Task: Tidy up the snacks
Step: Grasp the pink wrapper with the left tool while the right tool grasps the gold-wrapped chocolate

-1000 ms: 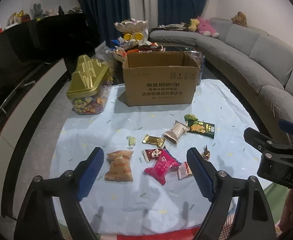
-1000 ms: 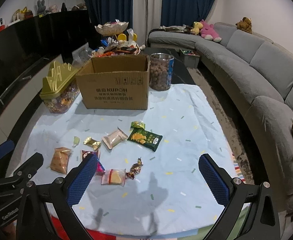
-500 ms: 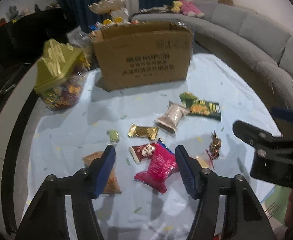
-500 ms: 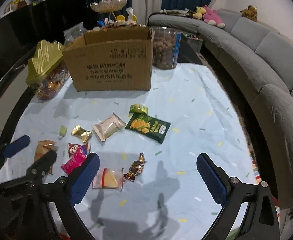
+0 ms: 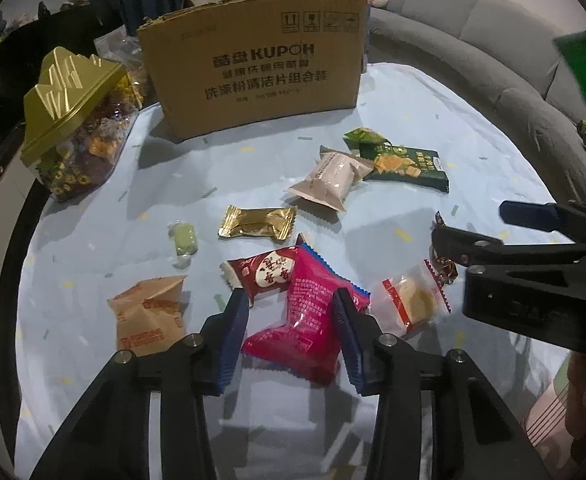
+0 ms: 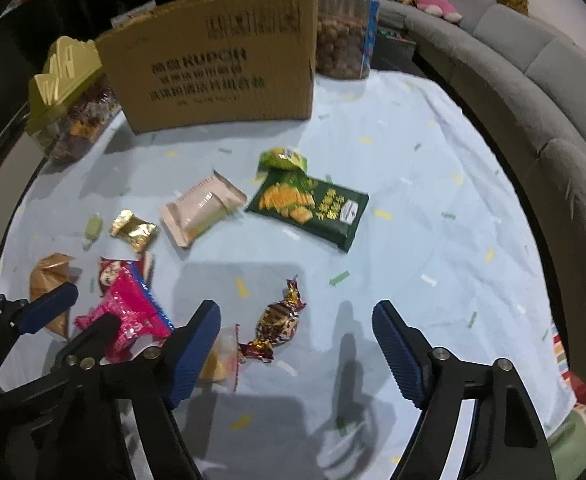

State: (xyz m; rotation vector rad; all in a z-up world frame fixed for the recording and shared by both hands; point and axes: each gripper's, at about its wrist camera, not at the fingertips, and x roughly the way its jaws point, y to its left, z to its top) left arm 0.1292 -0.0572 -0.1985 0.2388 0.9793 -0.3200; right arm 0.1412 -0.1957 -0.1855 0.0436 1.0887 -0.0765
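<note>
A pink snack packet [image 5: 305, 320] lies on the light blue cloth [image 5: 93, 240], partly over a dark red packet [image 5: 265, 272]. My left gripper [image 5: 293, 320] straddles the pink packet; its jaws are closing and the pads sit close at both sides. My right gripper [image 6: 297, 344] hangs low over a gold-brown twisted candy [image 6: 279, 326], which lies between its closing jaws, untouched. A clear packet with a yellow cake [image 6: 221, 356] lies by its left finger. An orange packet [image 5: 153, 316], a gold packet [image 5: 257, 222], a beige packet [image 5: 333, 180] and a green cracker packet [image 6: 313, 208] are scattered around.
An open cardboard box [image 5: 253, 68] stands at the back of the cloth, with a gold-lidded candy jar [image 5: 77, 120] to its left and a clear jar of brown balls [image 6: 343, 40] to its right. A grey sofa [image 6: 533, 80] curves along the right.
Both grippers have come down toward the cloth and their jaws have narrowed. The left one now brackets the pink packet and the right one brackets the twisted candy.
</note>
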